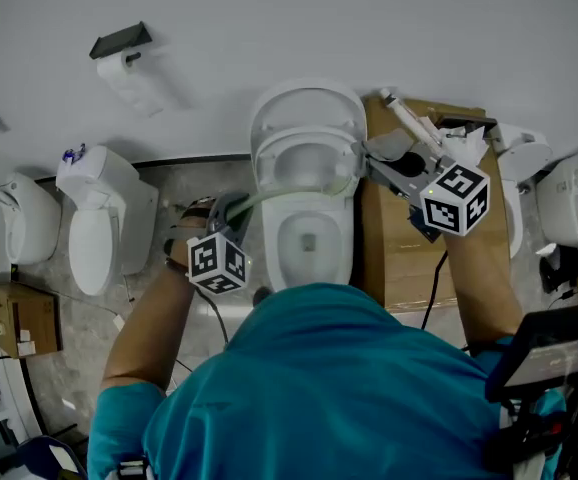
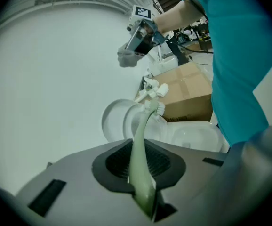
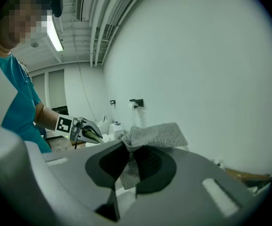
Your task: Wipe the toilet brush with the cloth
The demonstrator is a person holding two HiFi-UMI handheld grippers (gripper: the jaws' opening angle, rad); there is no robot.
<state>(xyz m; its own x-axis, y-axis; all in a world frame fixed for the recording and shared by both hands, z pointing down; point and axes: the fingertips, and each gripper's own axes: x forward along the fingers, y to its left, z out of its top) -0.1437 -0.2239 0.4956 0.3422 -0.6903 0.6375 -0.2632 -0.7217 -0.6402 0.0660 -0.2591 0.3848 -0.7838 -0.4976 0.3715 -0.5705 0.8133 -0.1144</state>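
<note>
My left gripper [image 1: 231,211] is shut on the pale green handle of the toilet brush [image 1: 269,198], which arcs rightward over the toilet bowl. In the left gripper view the handle [image 2: 139,159] runs out between the jaws to the white bristle head [image 2: 154,106] above the open toilet [image 2: 126,124]. My right gripper [image 1: 381,151] is shut on a grey cloth [image 1: 391,145] beside the toilet's raised lid. In the right gripper view the cloth [image 3: 156,135] bunches out of the jaws, a flap hanging below. The cloth and the brush head are apart.
The white toilet [image 1: 304,193] stands straight ahead against the wall. A cardboard box [image 1: 409,258] sits at its right, with white fixtures [image 1: 559,203] beyond. More toilets [image 1: 99,218] and a small box [image 1: 19,318] stand at left. A paper holder [image 1: 119,43] hangs on the wall.
</note>
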